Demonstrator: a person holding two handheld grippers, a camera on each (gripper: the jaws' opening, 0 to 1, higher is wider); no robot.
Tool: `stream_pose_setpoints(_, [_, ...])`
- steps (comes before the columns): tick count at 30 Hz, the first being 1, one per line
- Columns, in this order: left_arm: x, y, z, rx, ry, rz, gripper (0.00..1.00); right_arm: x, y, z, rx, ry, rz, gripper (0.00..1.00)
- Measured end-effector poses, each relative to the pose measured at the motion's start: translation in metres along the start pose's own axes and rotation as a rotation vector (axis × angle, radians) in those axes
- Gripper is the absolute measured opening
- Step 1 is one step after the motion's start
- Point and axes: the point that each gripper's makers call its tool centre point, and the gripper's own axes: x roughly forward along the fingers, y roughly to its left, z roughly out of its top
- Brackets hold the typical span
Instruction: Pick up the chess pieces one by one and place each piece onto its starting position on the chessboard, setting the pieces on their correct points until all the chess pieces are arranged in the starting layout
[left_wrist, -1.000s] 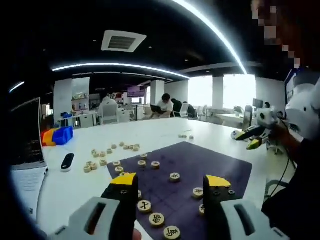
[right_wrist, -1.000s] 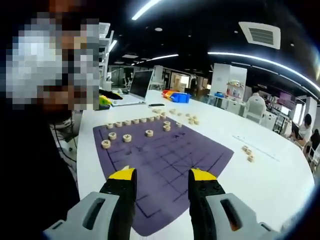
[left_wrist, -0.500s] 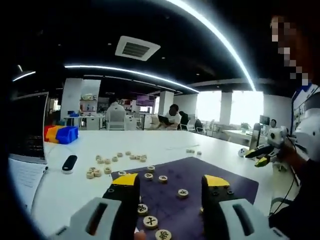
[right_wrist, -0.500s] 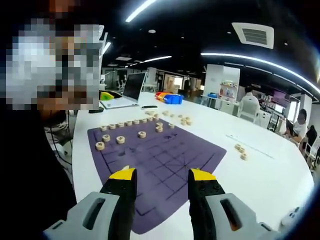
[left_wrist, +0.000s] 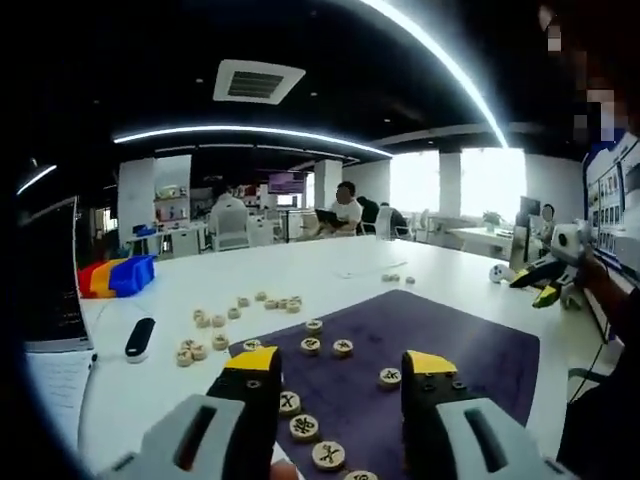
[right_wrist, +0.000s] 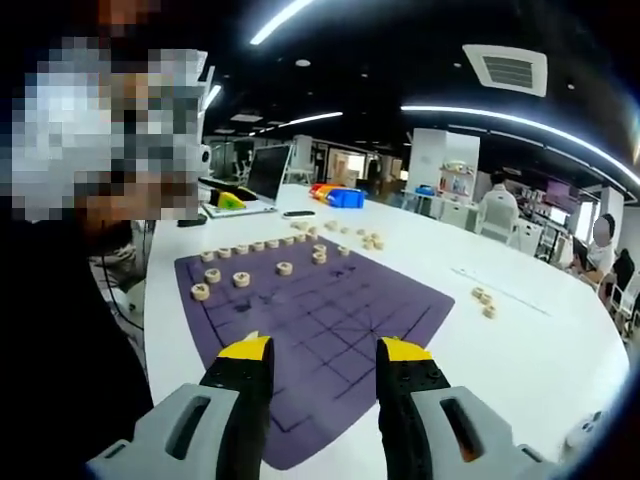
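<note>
Left gripper view looks across a white table (left_wrist: 330, 265) with a purple chessboard mat (left_wrist: 450, 345) lying at about 5 o'clock from the centre. The left gripper (left_wrist: 332, 363) sits at 6 o'clock, its yellow-tipped jaws spread wide with nothing between them. Round wooden chess pieces stand on the near edge of the mat: a row (left_wrist: 305, 428) runs between the jaws, and a few more (left_wrist: 342, 348) sit toward 12 o'clock of them. Loose pieces (left_wrist: 240, 310) lie scattered on the bare table at 10 o'clock, and a small pair (left_wrist: 396, 278) lies at 1 o'clock. A black remote (left_wrist: 139, 336) rests at 9 o'clock, with red, yellow and blue bins (left_wrist: 115, 276) beyond it.

Right gripper view shows the right gripper (right_wrist: 320, 348) at 6 o'clock, jaws likewise wide apart and holding nothing, hovering over the empty gridded end of the mat. The row of pieces (right_wrist: 255, 246) lines the mat's far edge at 11 o'clock, and three loose pieces (right_wrist: 482, 300) lie off the mat at 3 o'clock. A laptop (right_wrist: 262, 180) stands at 11 o'clock.
</note>
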Motion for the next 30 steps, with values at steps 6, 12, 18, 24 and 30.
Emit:
stream_pose_setpoints(6, [0.038,0.012,0.008,-0.005,0.032,-0.026,0.45,-0.006,-0.005,-0.008,0.018,0.005,-0.021,0.42])
stream_pose_setpoints(12, [0.084,0.046,0.017,-0.096,0.035,0.003,0.28,-0.013,-0.011,-0.014,0.034,0.003,-0.044,0.41])
stream_pose_setpoints(18, [0.126,0.078,0.014,-0.027,0.081,0.048,0.28,-0.019,-0.016,-0.021,0.056,0.002,-0.066,0.41])
stream_pose_setpoints(24, [0.178,0.101,-0.021,-0.016,0.221,0.061,0.28,-0.024,-0.021,-0.026,0.072,0.000,-0.086,0.41])
stream_pose_setpoints(30, [0.212,0.114,-0.038,0.047,0.274,0.078,0.28,-0.031,-0.022,-0.029,0.080,-0.001,-0.099,0.41])
